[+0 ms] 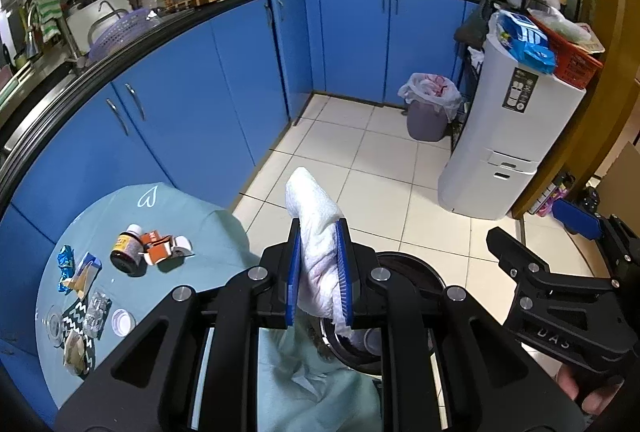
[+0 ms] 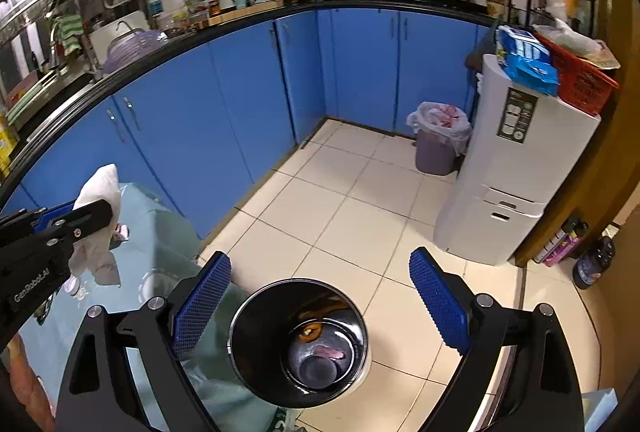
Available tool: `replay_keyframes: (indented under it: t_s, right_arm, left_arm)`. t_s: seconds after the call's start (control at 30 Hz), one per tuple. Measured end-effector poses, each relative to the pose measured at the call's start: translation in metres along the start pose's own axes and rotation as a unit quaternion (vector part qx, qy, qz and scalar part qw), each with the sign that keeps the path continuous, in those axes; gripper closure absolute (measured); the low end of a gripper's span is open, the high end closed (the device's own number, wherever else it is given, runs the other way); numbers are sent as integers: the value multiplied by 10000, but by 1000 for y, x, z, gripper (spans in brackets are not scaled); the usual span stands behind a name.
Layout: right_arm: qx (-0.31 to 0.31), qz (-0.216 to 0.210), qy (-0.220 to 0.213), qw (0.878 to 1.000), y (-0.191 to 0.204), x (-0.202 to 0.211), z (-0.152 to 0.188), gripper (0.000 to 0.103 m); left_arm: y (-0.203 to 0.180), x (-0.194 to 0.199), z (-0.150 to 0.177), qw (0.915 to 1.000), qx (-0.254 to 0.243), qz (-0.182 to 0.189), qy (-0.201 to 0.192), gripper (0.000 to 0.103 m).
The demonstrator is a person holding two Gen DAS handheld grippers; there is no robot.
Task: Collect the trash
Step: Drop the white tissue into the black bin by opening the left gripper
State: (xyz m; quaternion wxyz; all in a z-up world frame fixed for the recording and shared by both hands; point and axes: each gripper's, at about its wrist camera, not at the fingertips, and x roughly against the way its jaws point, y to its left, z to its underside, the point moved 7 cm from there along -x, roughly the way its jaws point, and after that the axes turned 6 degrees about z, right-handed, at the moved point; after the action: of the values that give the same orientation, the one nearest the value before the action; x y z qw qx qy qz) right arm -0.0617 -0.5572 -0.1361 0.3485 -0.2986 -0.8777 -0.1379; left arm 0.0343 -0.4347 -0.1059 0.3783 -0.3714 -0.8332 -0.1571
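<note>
Right now the left claw (image 1: 320, 272) is clamped on a crumpled white paper towel (image 1: 316, 232), its blue ribbed pads pressing the wad from both sides while the towel's top pokes out beyond the fingertips. It hangs above the near right edge of the round counter covered in a pale teal cloth (image 1: 188, 216), close to a shiny black metal trash bin (image 2: 298, 336) standing on the tiled floor just beside that counter.

The right claw (image 2: 320, 306) stands wide with nothing between its blue textured pads, and the bin's open mouth shows directly beneath the gap. Inside the bin lie an orange-brown scrap and something pinkish at the bottom.

Left on the counter, more rubbish waits: a dark brown bottle with a white cap (image 1: 127, 252), an orange and white crushed carton (image 1: 160, 246), a crinkled blue foil wrapper (image 1: 65, 268), a white round lid (image 1: 123, 321) and a black and white zigzag packet (image 1: 78, 328).

Far off, by the blue cabinets, a grey bin lined with a white plastic bag (image 1: 428, 108) stands near a tall white appliance (image 1: 508, 136).
</note>
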Motion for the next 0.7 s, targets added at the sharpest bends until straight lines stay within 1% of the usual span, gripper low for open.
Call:
replay_keyframes:
  t_s: [0.17,0.2,0.27,0.37,0.43,0.47,0.5,0.53,0.57,0.6,0.7]
  right_arm:
    - [-132,101,24,9999,-15,-2,0,14]
    - [-153,105,32,9998,-17,-3,-1,14]
    - [-199,136,41,9997,-21,-4,-2,15]
    - [-239,162,55,9996,-25,-6,-2,14]
    - [-247,172,57,9995,-27,-6,-2,14]
    - [-244,178,58,9995,-28,-6,-2,15]
    - [-243,182,62,9995,-27,-7,-2,15]
    - [-246,178,67,9995,-28,-7,-2,15]
    - [-250,179,74,9995,-27,-7,-2,14]
    - [-252,186,77,9995,-27,-8,-2,14]
    - [-254,183,92,9995,-26,-9,-2,14]
  left_arm:
    - [-11,-6,-4,9999,-54,87,50,85]
    - [-13,-7,-5,9999,-59,102,72,83]
    - [-16,-9,-7,9999,-57,71,65,83]
    - [-19,-13,-9,9998,-34,127,128,82]
    - [-18,-16,-8,9996,41,194,219,71]
    - [-17,-17,-7,9994,69,208,254,49]
    - [-15,-17,-8,9994,143,214,244,11]
    - [-11,-14,-9,9994,258,204,100,3]
    - [-8,-10,-11,9994,318,167,-27,4]
    - [-7,-8,-11,9994,307,143,-62,4]
    - [1,-8,-11,9994,316,-96,-51,4]
